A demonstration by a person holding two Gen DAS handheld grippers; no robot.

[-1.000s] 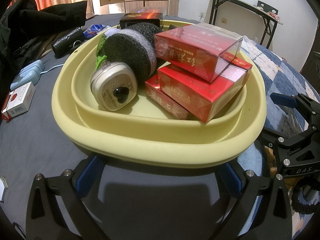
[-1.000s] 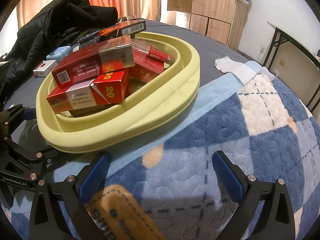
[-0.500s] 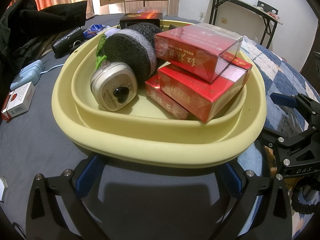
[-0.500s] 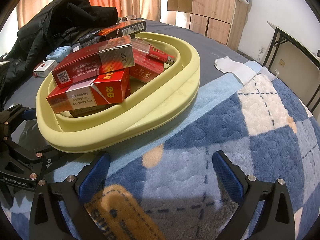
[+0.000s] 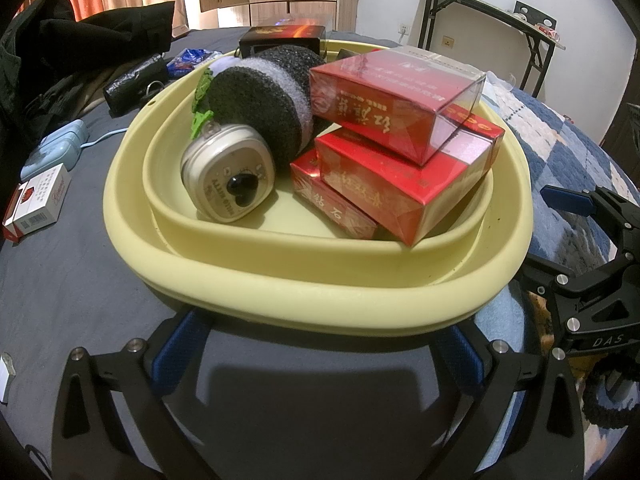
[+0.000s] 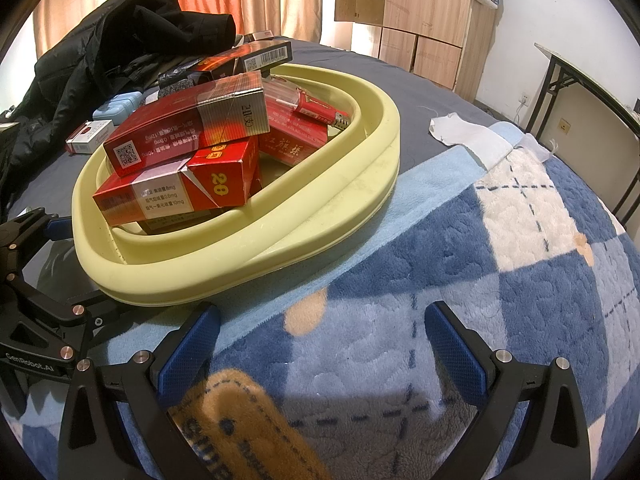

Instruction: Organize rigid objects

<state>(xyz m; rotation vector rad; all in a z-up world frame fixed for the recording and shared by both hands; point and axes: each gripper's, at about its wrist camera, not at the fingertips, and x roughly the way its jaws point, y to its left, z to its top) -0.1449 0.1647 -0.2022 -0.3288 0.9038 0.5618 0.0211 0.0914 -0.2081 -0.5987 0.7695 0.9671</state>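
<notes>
A pale yellow basin (image 5: 312, 284) sits on the bed and also shows in the right wrist view (image 6: 320, 216). It holds stacked red cigarette boxes (image 5: 400, 176), a silver tin (image 5: 228, 176), a black and lilac foam roll (image 5: 264, 88) and a red lighter (image 6: 320, 110). My left gripper (image 5: 320, 348) is open and empty, its blue pads just under the basin's near rim. My right gripper (image 6: 320, 344) is open and empty over the blue plaid blanket (image 6: 480, 280), to the right of the basin.
A white and red cigarette pack (image 5: 38, 204) and a light blue case (image 5: 56, 152) lie left of the basin on the grey sheet. A black jacket (image 6: 112, 48) is piled behind. A white cloth (image 6: 468, 136) lies on the blanket. A folding table (image 5: 492, 28) stands at the wall.
</notes>
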